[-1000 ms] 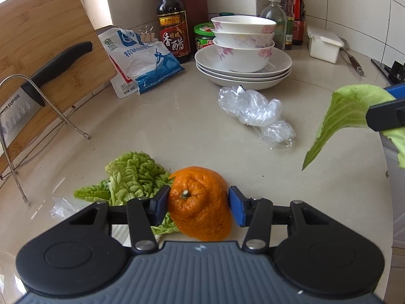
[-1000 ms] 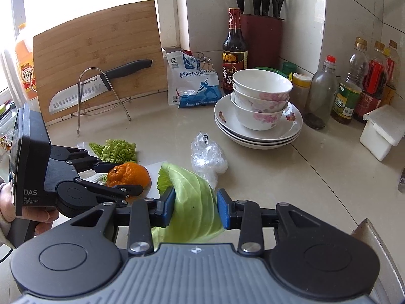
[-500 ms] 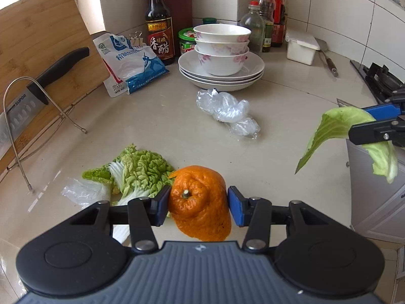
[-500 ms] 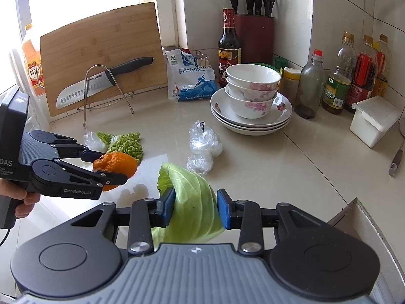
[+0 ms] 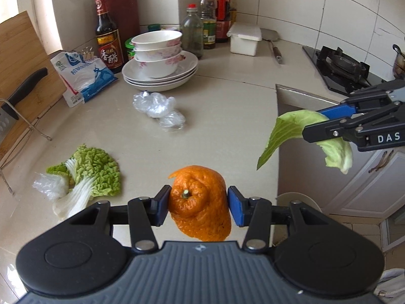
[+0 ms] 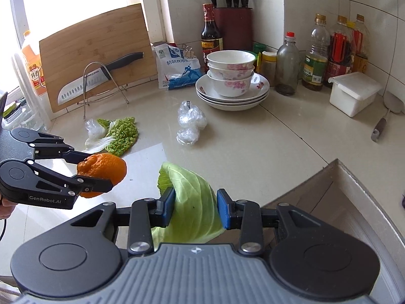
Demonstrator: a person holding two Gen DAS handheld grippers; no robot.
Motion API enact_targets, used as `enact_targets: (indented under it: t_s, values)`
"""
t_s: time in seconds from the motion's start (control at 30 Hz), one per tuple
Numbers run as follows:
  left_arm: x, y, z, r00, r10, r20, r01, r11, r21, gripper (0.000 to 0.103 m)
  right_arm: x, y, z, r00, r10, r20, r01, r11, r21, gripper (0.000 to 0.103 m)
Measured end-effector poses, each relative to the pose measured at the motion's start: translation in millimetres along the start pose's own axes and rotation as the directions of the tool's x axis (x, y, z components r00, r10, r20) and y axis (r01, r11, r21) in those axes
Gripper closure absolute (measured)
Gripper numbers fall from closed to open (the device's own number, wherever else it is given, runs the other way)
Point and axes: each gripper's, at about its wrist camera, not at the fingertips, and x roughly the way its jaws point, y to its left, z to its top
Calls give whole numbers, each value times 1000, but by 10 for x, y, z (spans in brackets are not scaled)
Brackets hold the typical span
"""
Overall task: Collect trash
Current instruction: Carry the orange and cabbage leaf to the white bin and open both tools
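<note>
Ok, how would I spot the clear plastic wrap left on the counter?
Find the stack of bowls and plates at the back of the counter. Just in front of it lies the crumpled plastic wrap: see-through and shiny, unlike the frilly green cabbage leaf to its left.

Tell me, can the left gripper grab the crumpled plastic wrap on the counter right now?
Probably not yet: the left gripper is shut on the orange peel, so its jaws are full. The path over the counter to the plastic wrap looks free.

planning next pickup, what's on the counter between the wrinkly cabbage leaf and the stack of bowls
In both views, crumpled clear plastic wrap lies between the wrinkly cabbage leaf and the stacked bowls; otherwise bare countertop.
</note>
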Motion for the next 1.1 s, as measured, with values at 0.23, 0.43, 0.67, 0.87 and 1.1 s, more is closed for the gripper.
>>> enact_targets:
  t_s: [0.23,0.43,0.67,0.87,1.1]
  values:
    - [5,-480,54,996,-92,-4,92,993,73,56,-324,-289,-377,997,-75,-2,75,992,100,62]
    - [71,-888,100,985,-174,-22,175,975,138,56,-484,-552,-754,988,-153,-36,157,971,180,62]
    - [159,-1254,133,971,-234,-48,239,952,191,56,-399,-845,-1179,968,-219,-120,243,939,243,62]
    - [236,-1441,141,967,-245,-71,255,943,214,56,-155,-1110,-1466,953,-231,-195,280,919,278,59]
    - [357,-1590,172,965,-242,-98,259,938,229,56,16,-1346,-1593,943,-251,-217,310,899,308,37]
